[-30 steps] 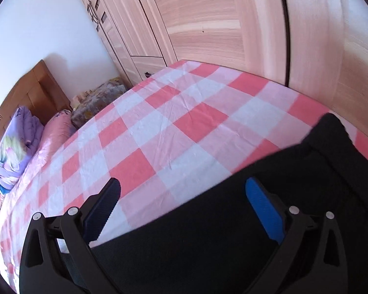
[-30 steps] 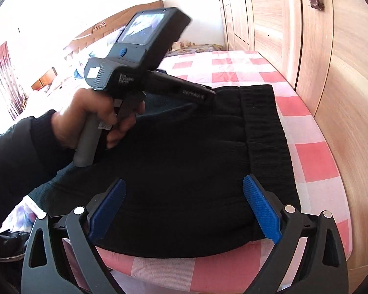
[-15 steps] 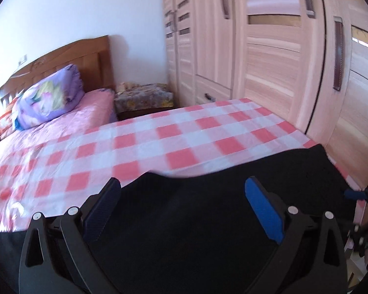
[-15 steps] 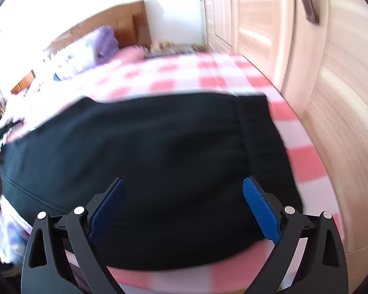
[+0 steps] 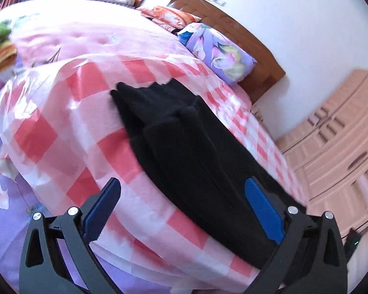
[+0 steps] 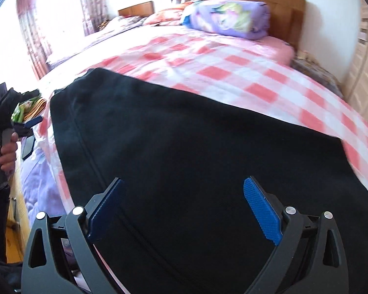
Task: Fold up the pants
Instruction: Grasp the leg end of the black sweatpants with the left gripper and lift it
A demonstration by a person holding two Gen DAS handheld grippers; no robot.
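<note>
The left tongs (image 5: 182, 197) are seen spread wide, the blue pads (image 5: 262, 212) well apart, and nothing is gripped between them. In the left wrist view they are held above the near edge of the bed (image 5: 61, 132); whether a pad touches the cloth cannot be told. The right tongs (image 6: 182, 202) are likewise spread wide and empty, held over the black pants (image 6: 196, 152), with no contact that can be confirmed.

The pants (image 5: 184, 147) are laid flat on the pink-and-white checked sheet (image 6: 233, 66) at the near side of the bed. In the left wrist view they are seen lengthwise, running from between the pads away toward the far middle, where the leg ends lie on the sheet. In the right wrist view most of the near field is filled by the dark cloth, and a seam is seen running down its left part.

At the left edge of the right wrist view, a hand (image 6: 6, 152) is seen wrapped around the grey handle of the other gripper, beside the bed. Below the sheet on the near left, lilac flowered bedding (image 5: 9, 210) is seen hanging.

Farther off, a lilac flowered pillow (image 6: 230, 18) is set against the wooden headboard (image 6: 282, 7), with an orange pillow (image 6: 166, 16) to its left. Pale wooden wardrobe doors (image 5: 338, 147) are seen at the far right, and patterned curtains (image 6: 32, 39) at the far left by a bright window.
</note>
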